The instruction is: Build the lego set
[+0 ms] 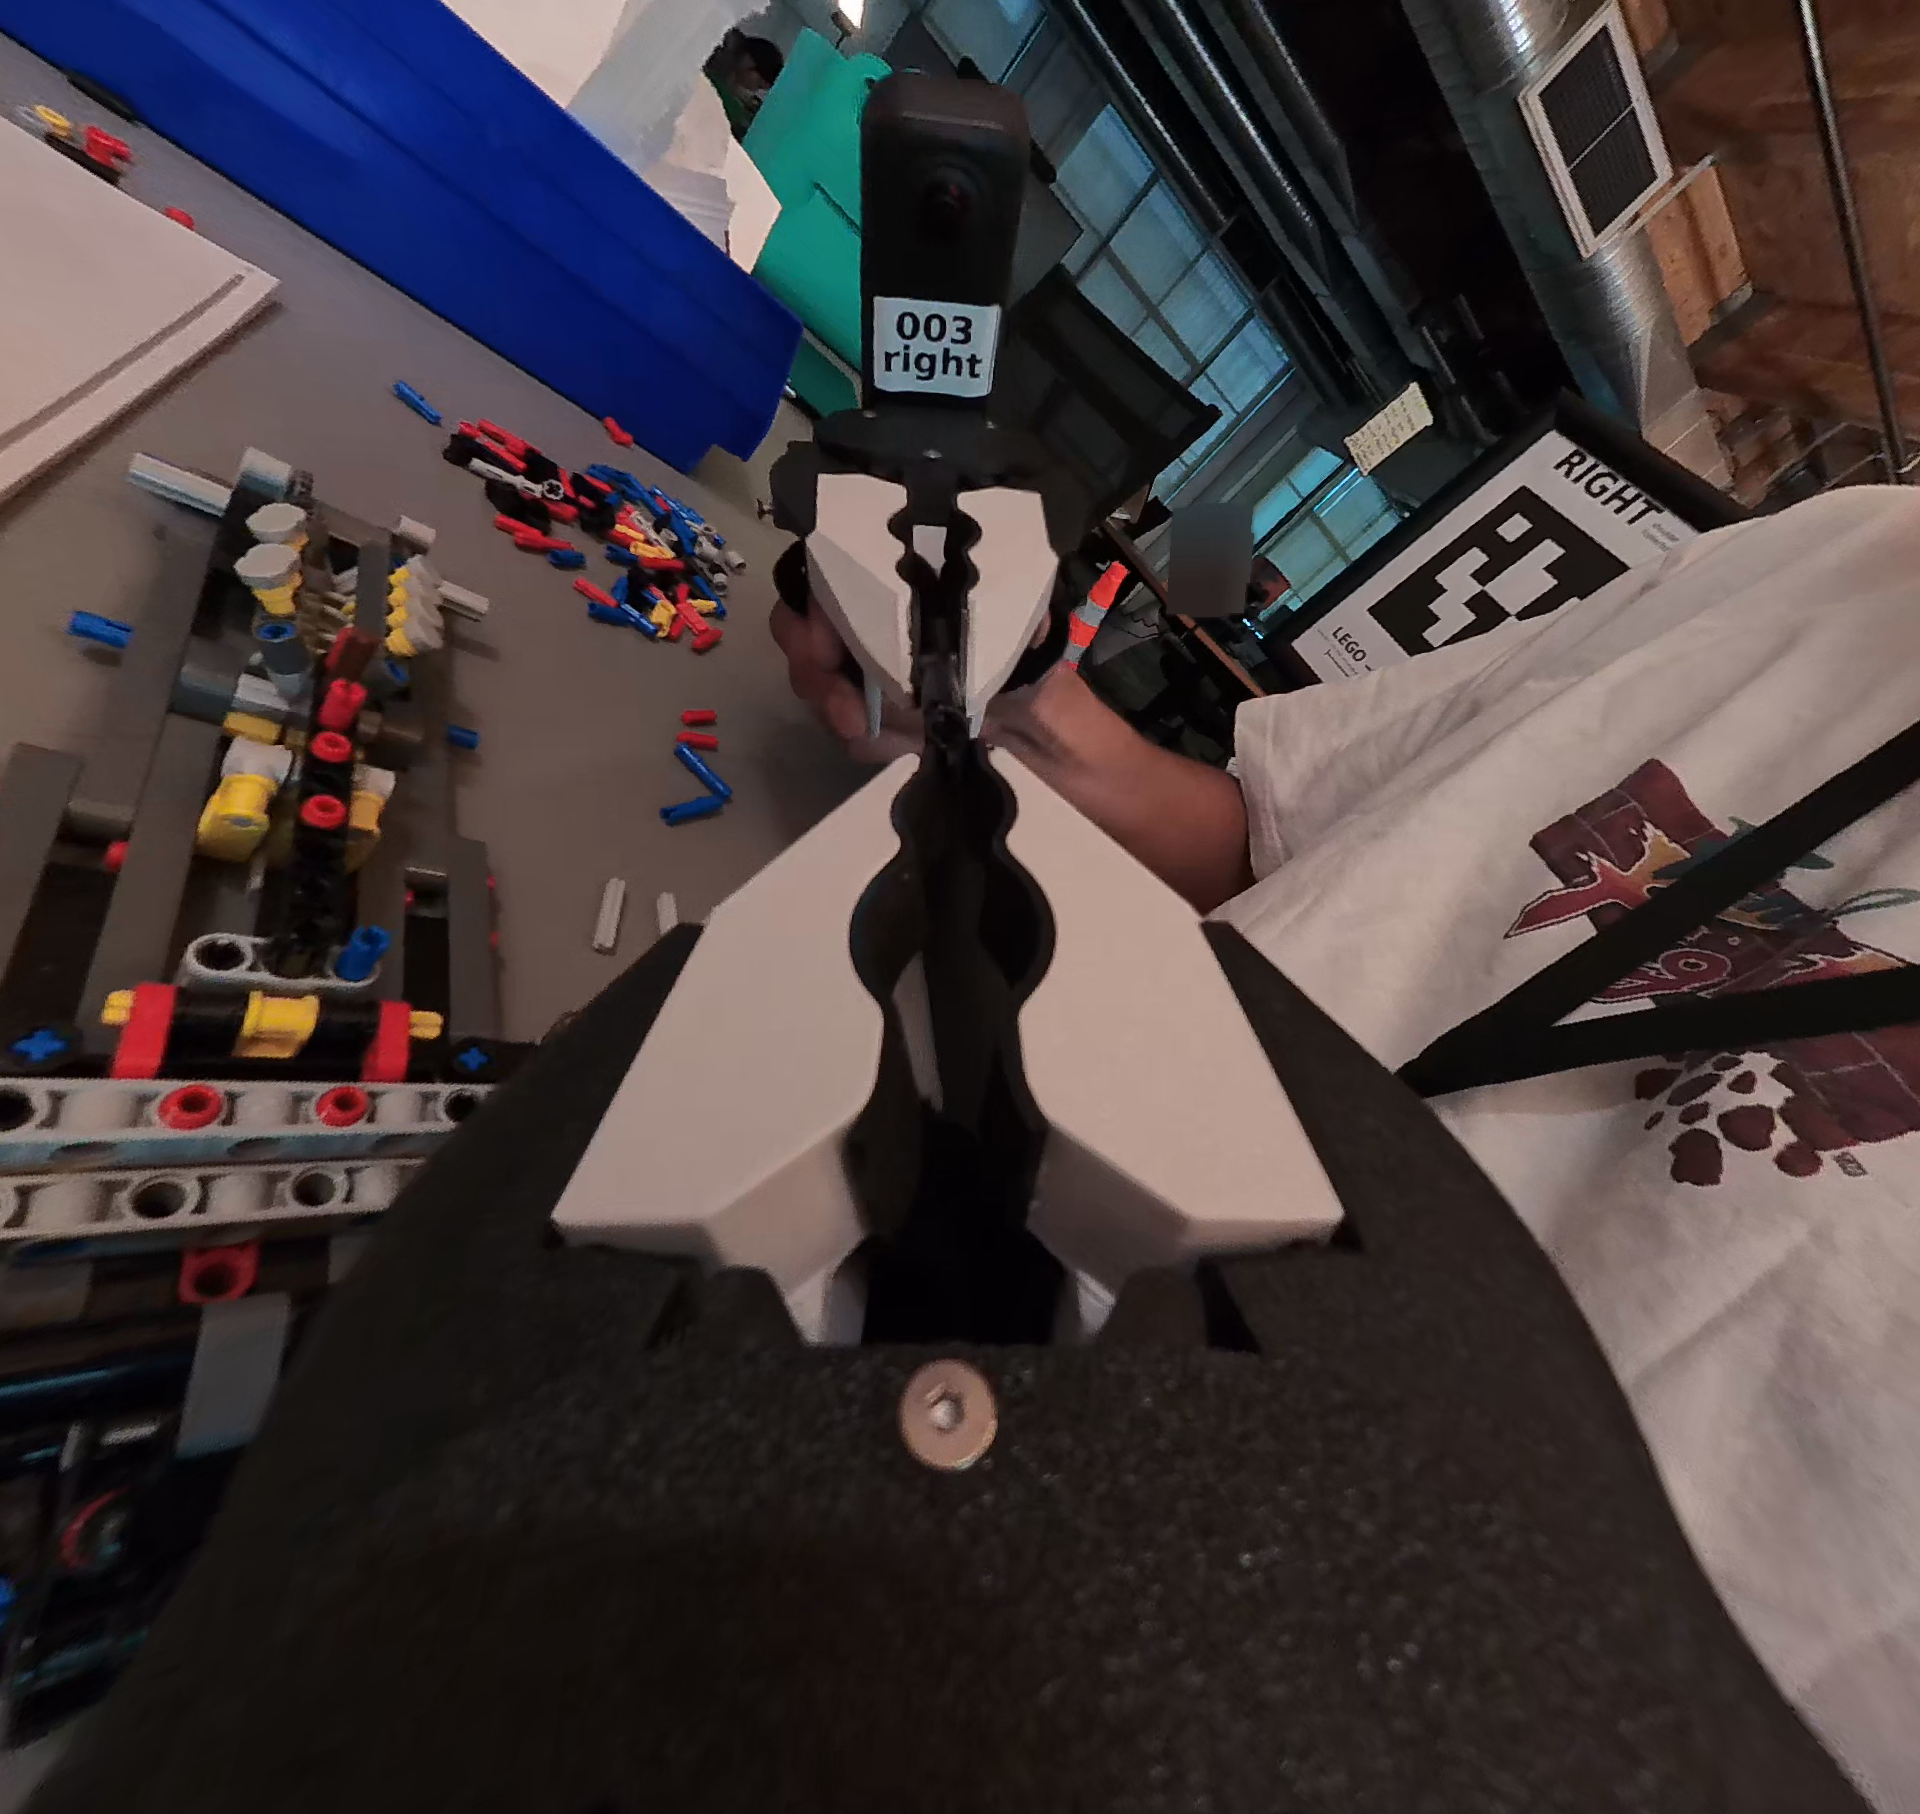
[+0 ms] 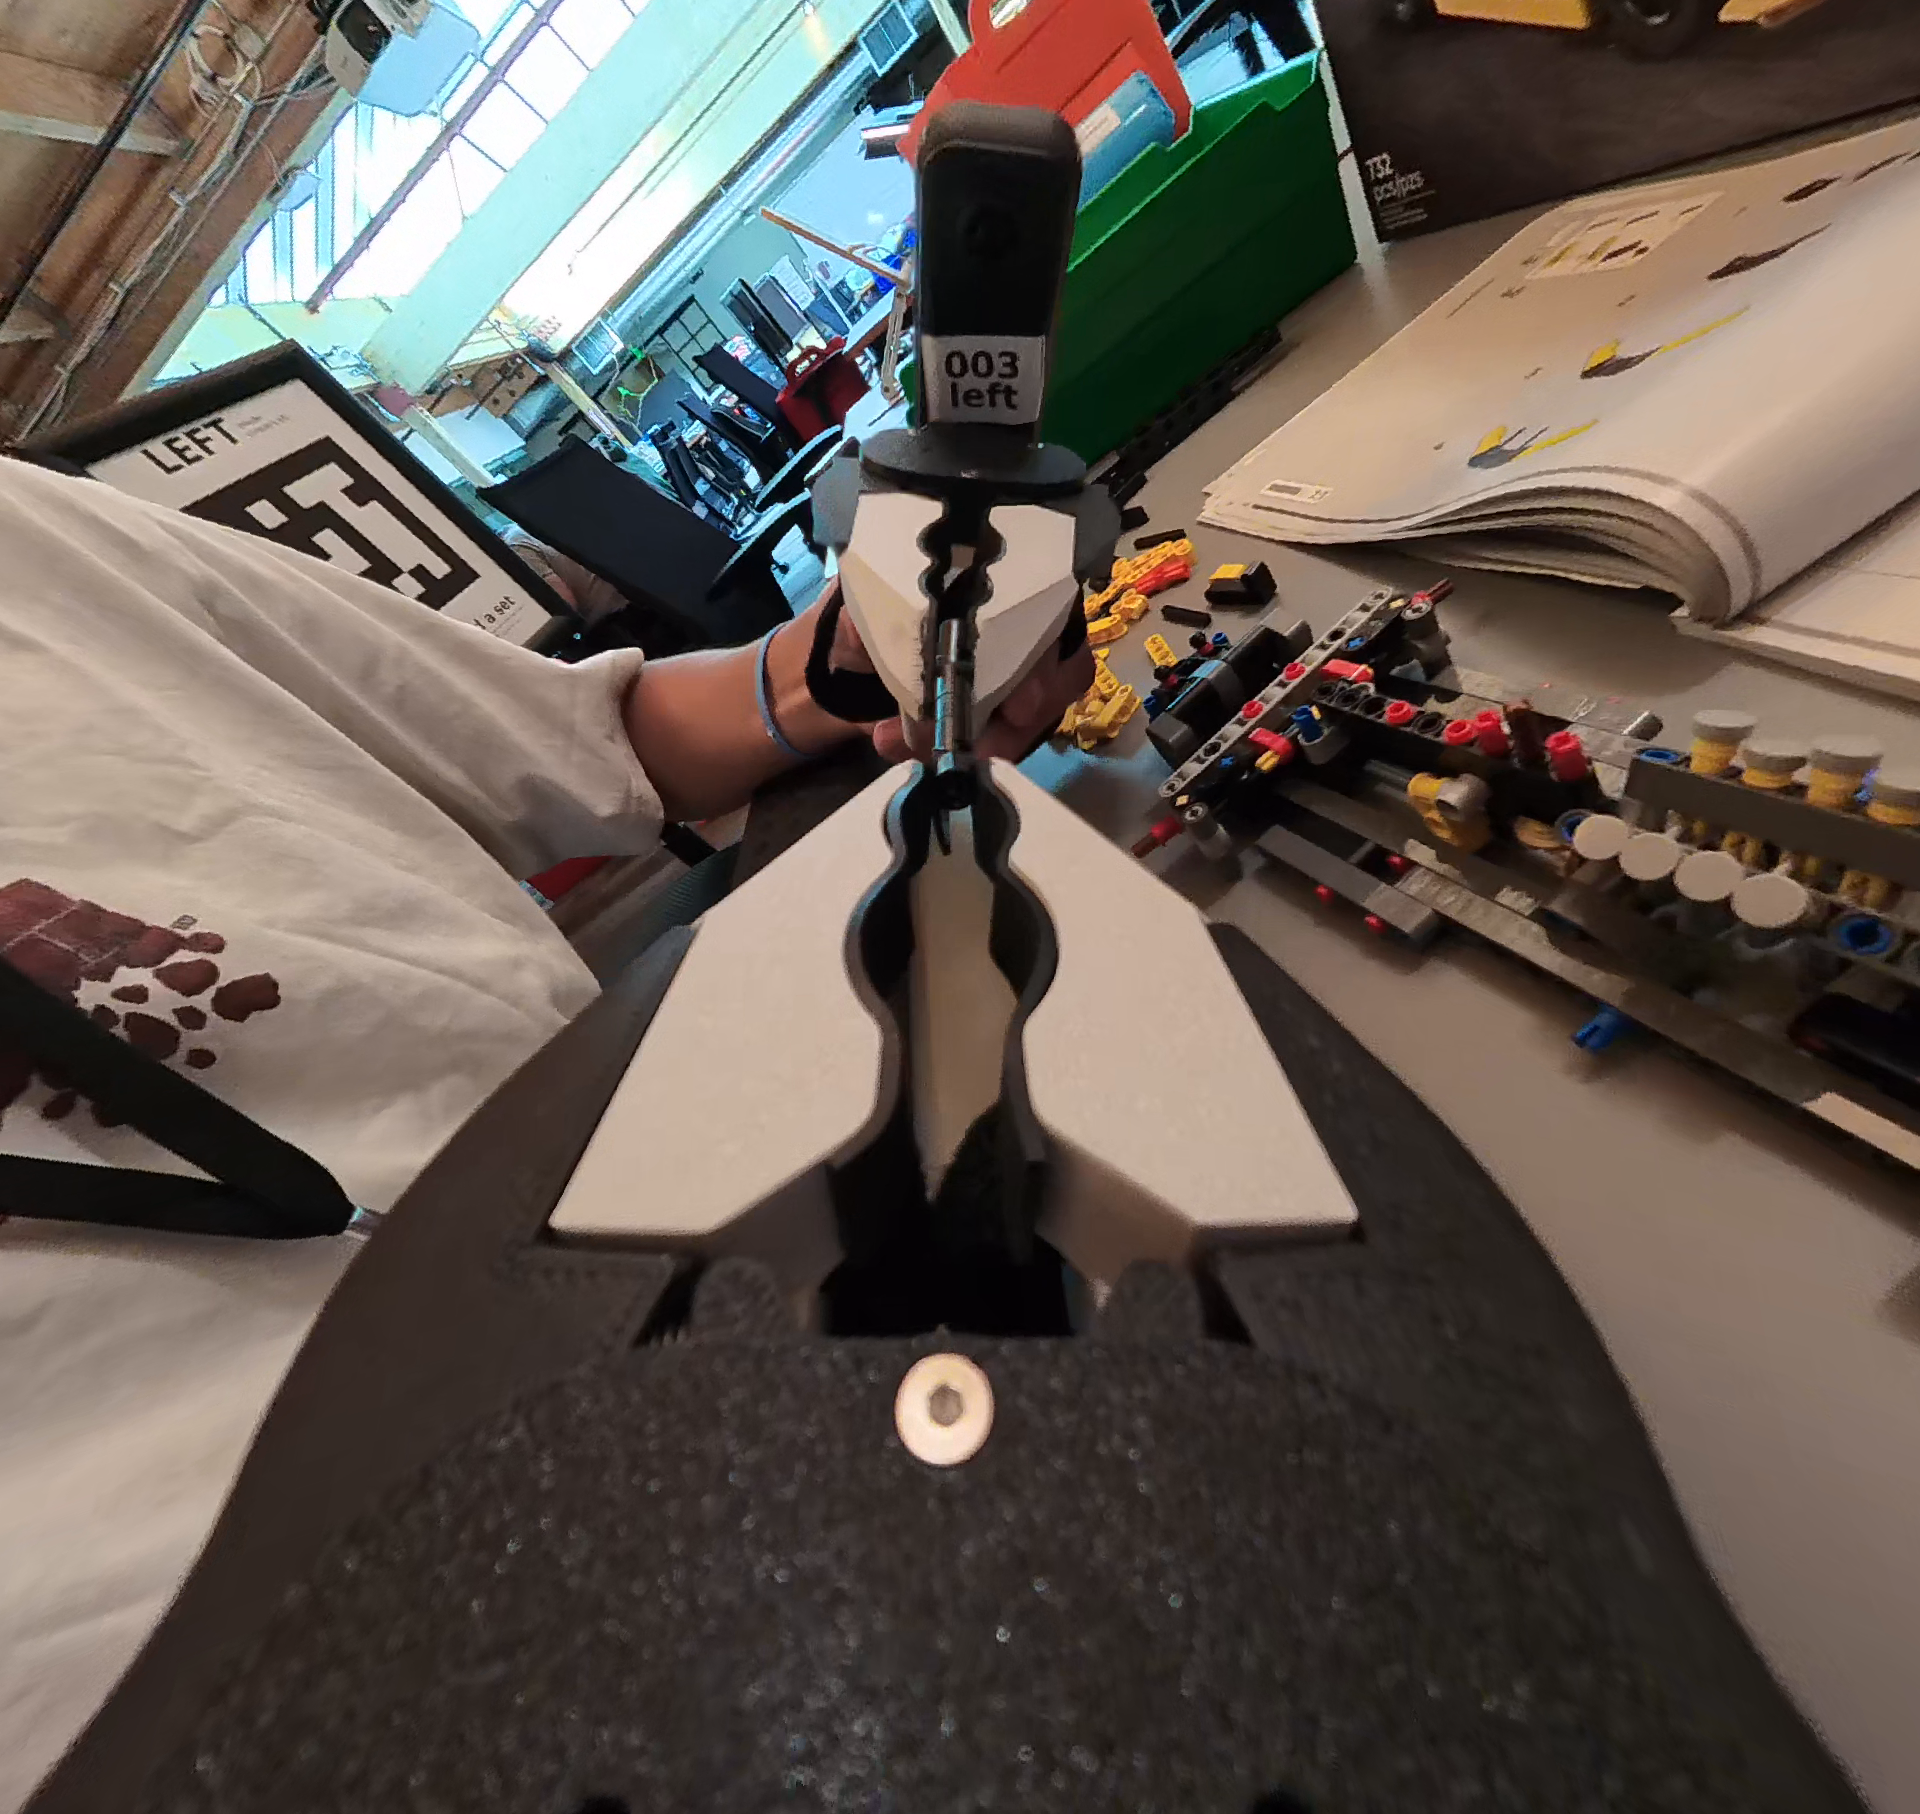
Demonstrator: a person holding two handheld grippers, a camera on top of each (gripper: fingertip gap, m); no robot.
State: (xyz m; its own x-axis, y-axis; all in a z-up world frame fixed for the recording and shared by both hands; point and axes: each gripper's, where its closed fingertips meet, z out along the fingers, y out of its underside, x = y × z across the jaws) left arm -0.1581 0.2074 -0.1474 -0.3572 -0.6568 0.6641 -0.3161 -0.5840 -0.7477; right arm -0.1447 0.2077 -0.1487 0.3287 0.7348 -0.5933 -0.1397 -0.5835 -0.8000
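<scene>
My two grippers face each other tip to tip above the table's near edge. My left gripper is shut on a thin grey axle, seen end-on in the right wrist view. My right gripper is shut on a small black piece. The axle and the black piece meet between the fingertips. Each view shows the other gripper straight ahead: the right gripper and the left gripper. The half-built Lego chassis lies on the table, to the right in the right wrist view.
Loose red, blue and yellow pins and yellow connectors lie on the grey table. An open instruction booklet, the set's box, a green bin and a blue bin stand behind. A person in a white shirt stands close. The grippers are tip to tip, or close to it.
</scene>
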